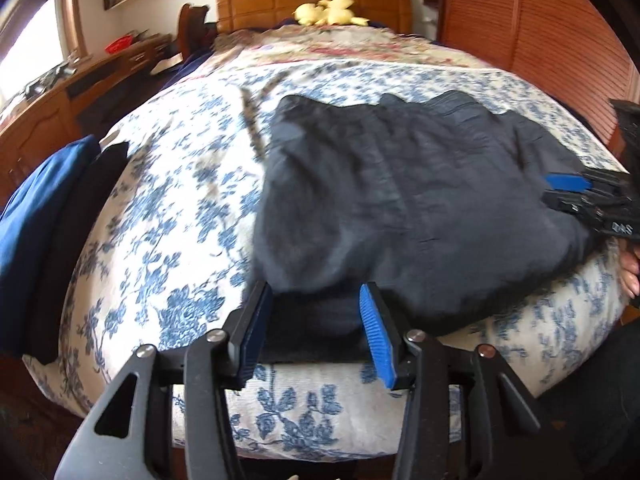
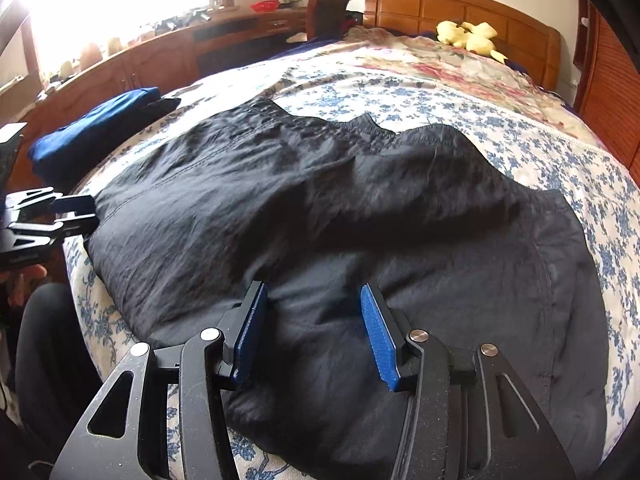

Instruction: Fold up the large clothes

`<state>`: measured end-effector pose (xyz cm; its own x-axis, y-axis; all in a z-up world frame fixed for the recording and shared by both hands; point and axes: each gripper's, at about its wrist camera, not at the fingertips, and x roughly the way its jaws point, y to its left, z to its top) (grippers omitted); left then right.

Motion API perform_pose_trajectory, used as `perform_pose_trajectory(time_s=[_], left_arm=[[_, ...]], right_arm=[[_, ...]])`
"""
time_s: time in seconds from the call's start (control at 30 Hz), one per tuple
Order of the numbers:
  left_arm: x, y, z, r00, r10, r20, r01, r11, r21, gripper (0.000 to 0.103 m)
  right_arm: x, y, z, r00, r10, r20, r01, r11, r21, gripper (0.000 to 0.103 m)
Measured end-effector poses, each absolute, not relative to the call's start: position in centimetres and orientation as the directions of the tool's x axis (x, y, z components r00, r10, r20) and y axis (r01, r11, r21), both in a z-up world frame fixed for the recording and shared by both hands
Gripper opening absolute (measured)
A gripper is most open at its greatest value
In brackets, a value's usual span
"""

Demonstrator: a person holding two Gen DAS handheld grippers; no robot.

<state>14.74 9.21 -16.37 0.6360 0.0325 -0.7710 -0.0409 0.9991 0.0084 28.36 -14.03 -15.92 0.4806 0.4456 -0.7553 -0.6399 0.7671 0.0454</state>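
Observation:
A large dark garment (image 1: pixel 400 200) (image 2: pixel 320 200) lies folded and wrinkled on the blue-flowered bed cover (image 1: pixel 180 220) (image 2: pixel 520 128), close to the bed's near edge. My left gripper (image 1: pixel 314 288) stands at the garment's near left corner. Its jaws are apart, with a band of dark cloth lying loose between the blue pads. In the right wrist view this gripper (image 2: pixel 72 212) shows at the garment's left edge. My right gripper (image 2: pixel 314 288) hovers over the garment's near edge with its jaws apart and nothing pinched. From the left wrist camera it (image 1: pixel 576 188) appears on the garment's right side.
A folded blue cloth (image 1: pixel 36 216) (image 2: pixel 92 132) and a black one (image 1: pixel 80 220) sit at the bed's left edge. A yellow plush toy (image 1: pixel 328 12) (image 2: pixel 468 38) lies by the wooden headboard (image 1: pixel 312 0). A wooden desk (image 2: pixel 160 60) runs along the left, with slatted doors (image 1: pixel 540 40) on the right.

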Motion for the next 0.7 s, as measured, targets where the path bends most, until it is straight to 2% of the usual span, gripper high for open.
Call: perform_pose_trajectory(time_s=[0.07,0.3,0.4,0.57,0.7], left_arm=[[15.0,9.3,-16.9,0.628,0.084,-0.773,-0.074,0.996,0.048,0.055],[16.0,10.2,-18.3,0.592,0.089,-0.801,-0.123,0.992,0.019,0.059],[16.1,10.3,-18.5,0.594,0.105,-0.797,-0.128,0.991,0.035,0.065],[16.4,11.1,-18.7,0.583,0.136,-0.801,-0.183,0.983,0.034,0.089],[16.5,11.6,-18.9,0.573,0.144,-0.807,-0.213,0.977,0.023,0.093]], right_arm=[[28.2,-14.1,-16.5,0.481,0.441,-0.757,-0.644,0.764,0.036,0.052],[27.7,-14.6,-16.7,0.487,0.452,-0.747,-0.660,0.751,0.023,0.053],[27.3,-14.8,-16.7,0.492,0.454,-0.743,-0.667,0.745,0.014,0.053],[26.9,-15.3,-16.6,0.495,0.463,-0.735,-0.668,0.744,0.019,0.053],[27.0,-16.0,-16.8,0.484,0.489,-0.725,-0.675,0.736,0.046,0.053]])
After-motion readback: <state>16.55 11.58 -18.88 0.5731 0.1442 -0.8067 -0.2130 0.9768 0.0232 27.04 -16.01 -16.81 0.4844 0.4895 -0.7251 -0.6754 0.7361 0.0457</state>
